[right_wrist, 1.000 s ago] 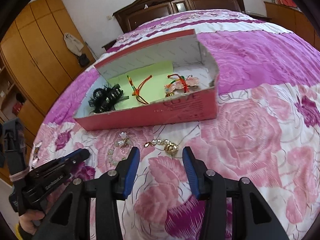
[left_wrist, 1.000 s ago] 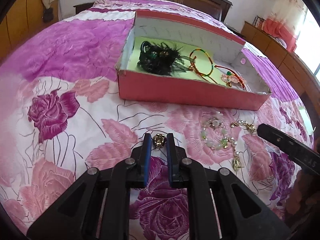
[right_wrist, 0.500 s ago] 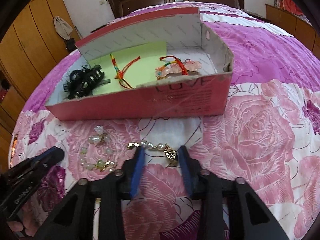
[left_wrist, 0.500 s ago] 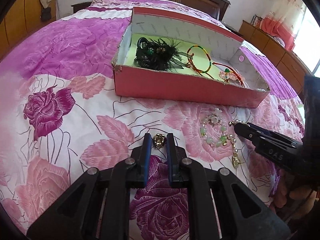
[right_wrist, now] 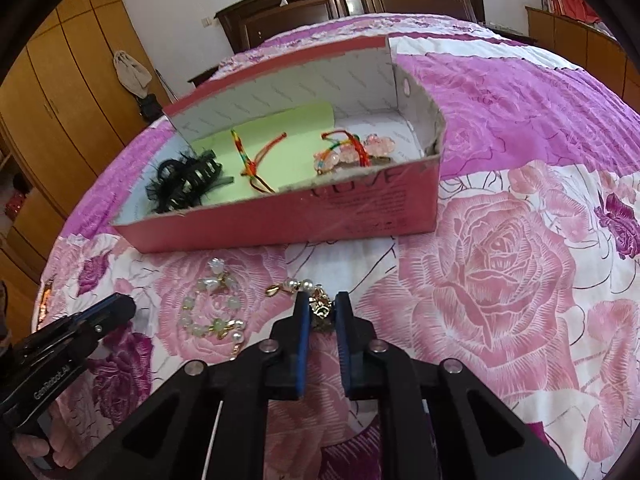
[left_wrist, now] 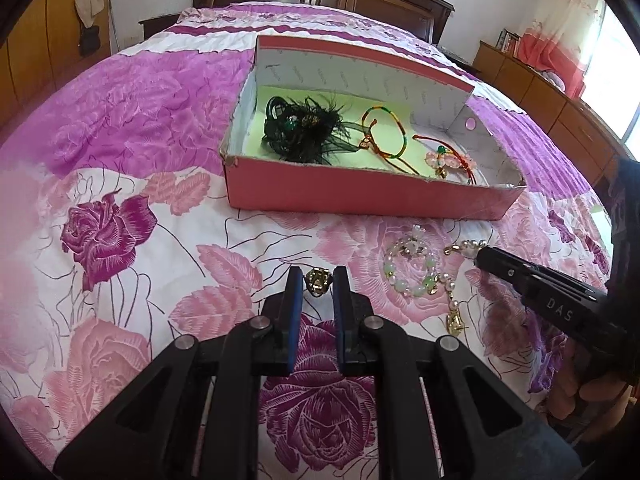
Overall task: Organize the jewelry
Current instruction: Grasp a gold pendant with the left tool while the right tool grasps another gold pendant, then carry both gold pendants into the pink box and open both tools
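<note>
A pink cardboard box (left_wrist: 360, 192) lies on the floral bedspread; it also shows in the right wrist view (right_wrist: 320, 216). It holds a black feathered hair clip (left_wrist: 304, 128), a coloured cord bracelet (left_wrist: 384, 132) and a pink bead bracelet (left_wrist: 448, 160). My left gripper (left_wrist: 317, 280) is shut on a small gold ring (left_wrist: 317, 282). My right gripper (right_wrist: 322, 308) is shut on the gold charm (right_wrist: 321, 309) of a pearl chain (right_wrist: 298, 285). A green and white bead bracelet (left_wrist: 412, 268) lies on the bed between the grippers.
A dark wooden headboard (right_wrist: 352, 4) stands beyond the bed. Wooden wardrobes (right_wrist: 60, 92) stand at the left and a low wooden cabinet (left_wrist: 532, 88) at the right. The bedspread (right_wrist: 520, 280) stretches right of the box.
My right gripper moved forward over the pearl chain and closed its fingers on the gold charm. My left gripper stayed shut on the ring and shifted slightly closer to the box.
</note>
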The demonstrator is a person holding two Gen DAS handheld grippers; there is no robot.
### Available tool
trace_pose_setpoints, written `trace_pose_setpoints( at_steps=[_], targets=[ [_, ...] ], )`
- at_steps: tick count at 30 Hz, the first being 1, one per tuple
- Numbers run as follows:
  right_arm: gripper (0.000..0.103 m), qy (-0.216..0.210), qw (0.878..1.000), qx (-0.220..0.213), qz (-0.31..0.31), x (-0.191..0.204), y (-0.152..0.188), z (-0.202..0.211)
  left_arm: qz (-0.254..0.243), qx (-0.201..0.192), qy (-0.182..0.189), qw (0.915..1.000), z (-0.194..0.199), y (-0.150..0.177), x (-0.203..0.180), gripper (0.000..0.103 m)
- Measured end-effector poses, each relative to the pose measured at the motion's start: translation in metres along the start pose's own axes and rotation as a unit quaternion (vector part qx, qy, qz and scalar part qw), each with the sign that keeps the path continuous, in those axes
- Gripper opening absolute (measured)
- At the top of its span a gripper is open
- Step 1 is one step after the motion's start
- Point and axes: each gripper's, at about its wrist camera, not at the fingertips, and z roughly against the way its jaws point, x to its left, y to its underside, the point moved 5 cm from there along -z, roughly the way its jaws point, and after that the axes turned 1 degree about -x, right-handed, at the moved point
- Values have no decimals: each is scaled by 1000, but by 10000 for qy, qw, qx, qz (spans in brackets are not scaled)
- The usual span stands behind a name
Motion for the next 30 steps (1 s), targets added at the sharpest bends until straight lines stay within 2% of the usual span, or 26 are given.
trace_pose_setpoints(
  at_steps=[18,30],
  targets=[
    [14,-461,9958,-742,268,24,-4,64,-151,-434,140,9988,32,-19,-15,6],
    [14,-469,9876,-1415,496,32,-24,87,-270,-1061,133,9939,47,-48,-28,6]
  ],
)
